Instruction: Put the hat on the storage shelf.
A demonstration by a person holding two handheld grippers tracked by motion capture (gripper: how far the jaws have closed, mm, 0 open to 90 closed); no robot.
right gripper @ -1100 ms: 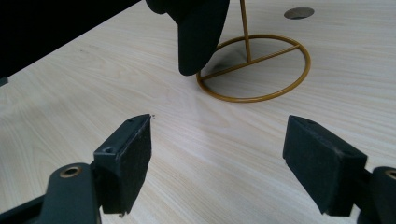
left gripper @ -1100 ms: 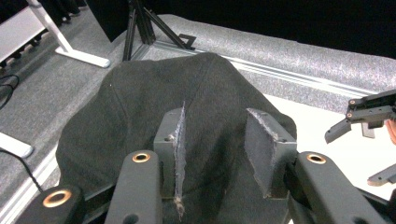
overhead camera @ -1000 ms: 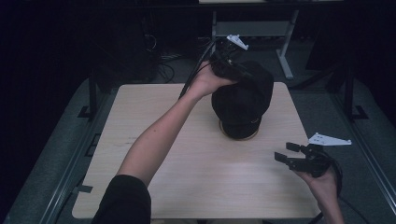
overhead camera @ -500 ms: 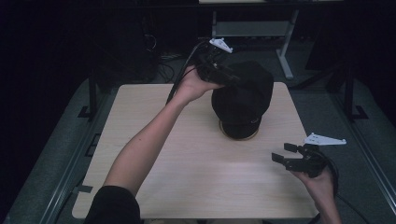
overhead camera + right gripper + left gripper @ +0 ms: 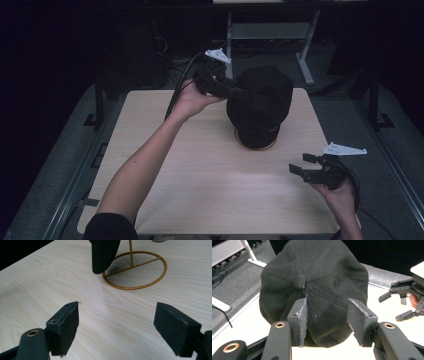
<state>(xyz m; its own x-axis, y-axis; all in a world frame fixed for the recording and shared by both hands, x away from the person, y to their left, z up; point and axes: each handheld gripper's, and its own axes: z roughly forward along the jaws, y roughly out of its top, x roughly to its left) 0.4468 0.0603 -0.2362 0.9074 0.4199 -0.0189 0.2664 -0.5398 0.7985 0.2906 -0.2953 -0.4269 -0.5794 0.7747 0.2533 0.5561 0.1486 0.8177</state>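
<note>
since the earlier frames the left tool [image 5: 235, 91] had slid off the crown of the black cap [image 5: 260, 102] toward the cap's left flank and slightly down, its jaws having just been opening, while the right tool [image 5: 302, 167] kept its place near the table's [image 5: 165, 150] front right corner. the cap sat on a gold wire stand [image 5: 135, 270] at the table's far centre, crown up and brim hanging toward the person. in the left gripper view the cap lay straight ahead of the left tool [image 5: 327, 320], its crown seam rising between the parted pads [image 5: 359, 322], which pressed on nothing. the right tool [image 5: 115, 327] stood open and empty, well apart from the stand; the left hand was plainly the nearer.
</note>
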